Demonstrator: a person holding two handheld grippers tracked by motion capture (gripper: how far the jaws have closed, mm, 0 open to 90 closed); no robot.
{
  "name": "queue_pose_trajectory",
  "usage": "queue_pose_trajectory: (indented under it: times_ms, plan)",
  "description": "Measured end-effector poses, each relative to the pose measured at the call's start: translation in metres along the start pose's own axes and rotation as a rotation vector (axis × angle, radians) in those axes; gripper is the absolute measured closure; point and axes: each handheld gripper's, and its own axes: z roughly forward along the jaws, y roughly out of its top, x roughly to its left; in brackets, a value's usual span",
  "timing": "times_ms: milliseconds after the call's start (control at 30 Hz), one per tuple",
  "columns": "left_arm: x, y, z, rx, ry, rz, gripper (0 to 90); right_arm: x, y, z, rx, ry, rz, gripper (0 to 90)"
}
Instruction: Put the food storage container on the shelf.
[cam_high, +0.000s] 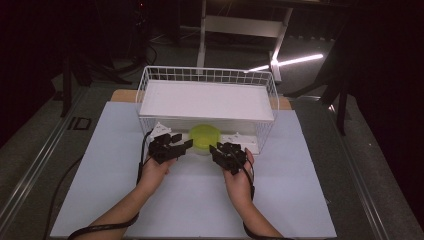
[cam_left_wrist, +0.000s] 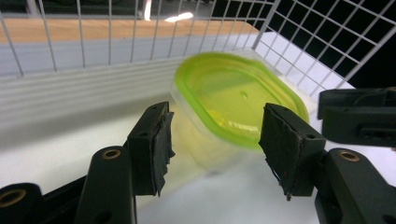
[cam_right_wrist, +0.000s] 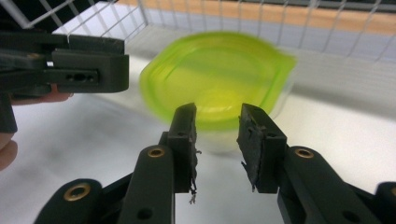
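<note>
Nearest the camera in the high view, 2 forearms come in from the bottom edge over the pale sheet (cam_high: 200, 200) that covers the table, each hand holding a black gripper with a cable trailing back along the arm. The left gripper (cam_high: 181, 145) sits just left of a clear container with a yellow-green lid (cam_high: 204, 137), and the right gripper (cam_high: 216, 150) sits just right of it, so the container lies between the 2. In the left gripper view the jaws stand wide apart with nothing between them; the container (cam_left_wrist: 236, 109) is just ahead of the pads, tilted and blurred, and whether a pad touches its wall cannot be told. The other gripper's black body (cam_left_wrist: 357, 116) shows at the right edge there. In the right gripper view the jaws are narrowly parted (a small gap, nothing in it), and the container (cam_right_wrist: 217, 79) lies just beyond the tips, also blurred. The container rests at the open front of a white wire basket (cam_high: 145, 85), on its lower level beneath a flat white shelf (cam_high: 207, 100). Behind the basket a strip of wooden tabletop (cam_high: 122, 94) shows, then dark floor with a white frame (cam_high: 240, 25) and a bright streak of light (cam_high: 295, 62).
</note>
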Motion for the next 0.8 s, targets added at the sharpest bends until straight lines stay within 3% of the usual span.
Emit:
queue_pose_trajectory:
  times_ms: [267,400,467,500,533,600,700,800]
  plan:
    - [-0.008,-0.014,-0.017,0.011,-0.015,0.021,40.8,0.013,-0.017,0.009,0.045,0.012,-0.019,71.7]
    - [-0.012,-0.022,-0.026,0.011,-0.031,0.015,36.5,0.017,-0.019,0.017,0.065,0.011,-0.021,78.8]
    - [-0.013,-0.023,-0.027,0.009,-0.034,0.022,28.4,0.018,-0.018,0.019,0.071,0.012,-0.017,83.5]
    - [-0.014,-0.028,-0.030,0.021,-0.039,0.043,28.4,0.019,-0.018,0.020,0.074,0.010,-0.020,86.8]
    - [-0.014,-0.030,-0.031,0.027,-0.029,0.029,16.2,0.020,-0.016,0.024,0.076,0.010,-0.019,89.7]
    - [-0.013,-0.034,-0.034,0.023,-0.027,0.013,14.3,0.020,-0.015,0.026,0.077,0.008,-0.011,89.8]
    - [-0.011,-0.039,-0.036,0.016,-0.038,0.017,2.4,0.019,-0.014,0.032,0.082,-0.006,-0.008,89.9]
    - [-0.010,-0.045,-0.039,-0.018,-0.036,0.016,2.3,0.015,-0.013,0.036,0.082,-0.011,0.010,89.8]
